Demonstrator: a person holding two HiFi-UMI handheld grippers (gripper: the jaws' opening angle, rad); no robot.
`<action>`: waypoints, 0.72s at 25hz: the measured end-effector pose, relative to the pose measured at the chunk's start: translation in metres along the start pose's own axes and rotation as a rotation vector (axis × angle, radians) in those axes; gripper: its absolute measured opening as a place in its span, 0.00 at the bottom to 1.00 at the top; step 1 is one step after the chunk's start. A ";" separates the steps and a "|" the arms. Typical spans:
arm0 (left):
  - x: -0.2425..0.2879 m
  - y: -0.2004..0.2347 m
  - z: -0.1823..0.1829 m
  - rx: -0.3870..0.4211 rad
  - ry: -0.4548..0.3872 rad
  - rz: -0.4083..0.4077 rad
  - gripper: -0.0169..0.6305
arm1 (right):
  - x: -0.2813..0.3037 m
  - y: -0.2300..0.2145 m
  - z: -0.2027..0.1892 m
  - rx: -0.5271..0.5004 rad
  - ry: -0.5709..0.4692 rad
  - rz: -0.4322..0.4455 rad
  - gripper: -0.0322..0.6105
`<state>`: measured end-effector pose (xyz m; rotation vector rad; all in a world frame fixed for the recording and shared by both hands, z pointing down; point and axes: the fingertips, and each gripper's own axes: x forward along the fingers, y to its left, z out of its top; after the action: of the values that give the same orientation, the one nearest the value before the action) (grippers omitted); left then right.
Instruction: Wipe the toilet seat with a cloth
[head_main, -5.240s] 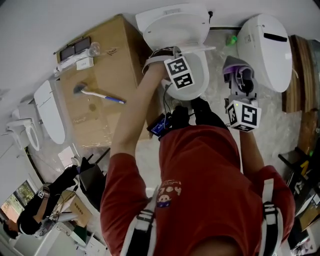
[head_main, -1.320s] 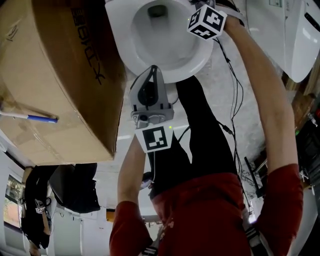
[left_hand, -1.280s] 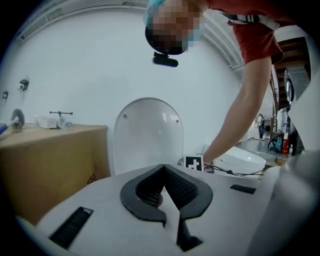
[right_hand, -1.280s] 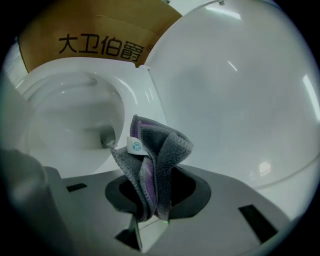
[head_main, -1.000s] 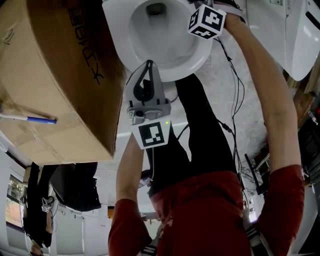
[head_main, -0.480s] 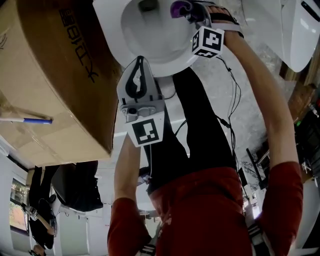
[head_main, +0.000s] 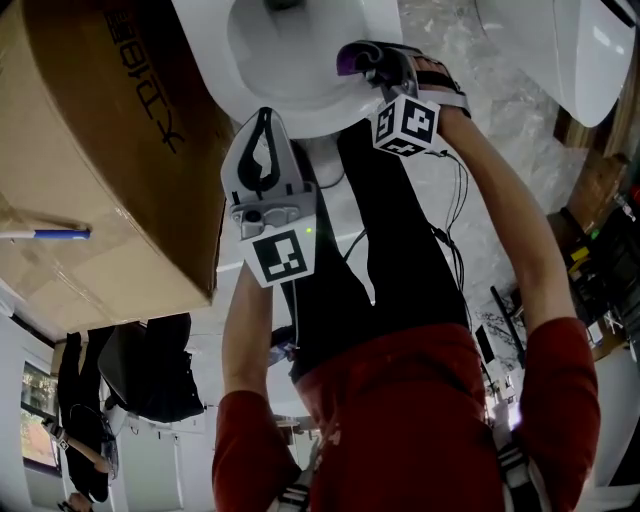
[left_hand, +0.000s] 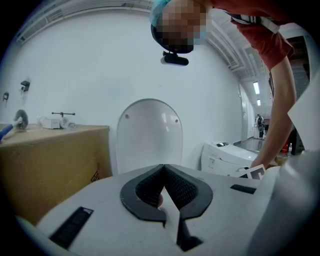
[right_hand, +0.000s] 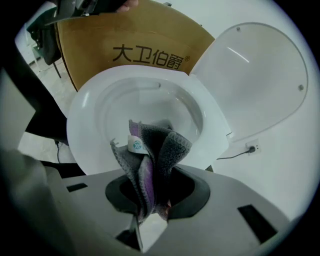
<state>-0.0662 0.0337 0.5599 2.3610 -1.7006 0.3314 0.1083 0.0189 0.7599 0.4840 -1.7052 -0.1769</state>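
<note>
Gripping a bunched grey-and-purple cloth (right_hand: 156, 150) between clamped jaws, the right tongs (right_hand: 150, 197) point down at the white toilet seat (right_hand: 80, 125), whose lid (right_hand: 260, 75) stands raised beyond them. From the head view the cloth (head_main: 352, 57) sits at the tip of the right tongs (head_main: 372, 60), over the seat's (head_main: 300, 112) front right edge; whether the fabric actually presses on the plastic cannot be made out. The left tongs (head_main: 263, 125) hang just below the seat's front lip, to the left of the right pair and nearer the person, with their jaws together and nothing between them, as the left gripper view confirms (left_hand: 164, 172). A large cardboard box (head_main: 100, 150) stands close on the outer side of the left tongs, and a second toilet (head_main: 570, 50) lies well off to the right of the right tongs. The job looks to be at an early or middle stage: the cloth is in hand and brought to the seat, but no damp streaks or marks show which stretches have been covered. By these pictures, the full sweep around the ring, along both sides and the back near the hinge, remains to be done or at least confirmed, with the empty left tongs playing no part in it for now.
</note>
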 end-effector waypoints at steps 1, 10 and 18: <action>-0.002 0.001 -0.001 0.002 0.001 0.001 0.05 | -0.004 0.009 -0.001 0.033 0.001 0.013 0.19; -0.019 0.023 -0.016 0.062 0.011 0.020 0.05 | -0.033 0.096 0.031 0.170 -0.014 0.140 0.19; -0.044 0.062 -0.031 0.055 0.035 0.103 0.05 | -0.037 0.146 0.101 0.154 -0.055 0.215 0.19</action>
<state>-0.1404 0.0636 0.5789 2.2953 -1.8230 0.4396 -0.0169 0.1502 0.7620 0.4082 -1.8200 0.0978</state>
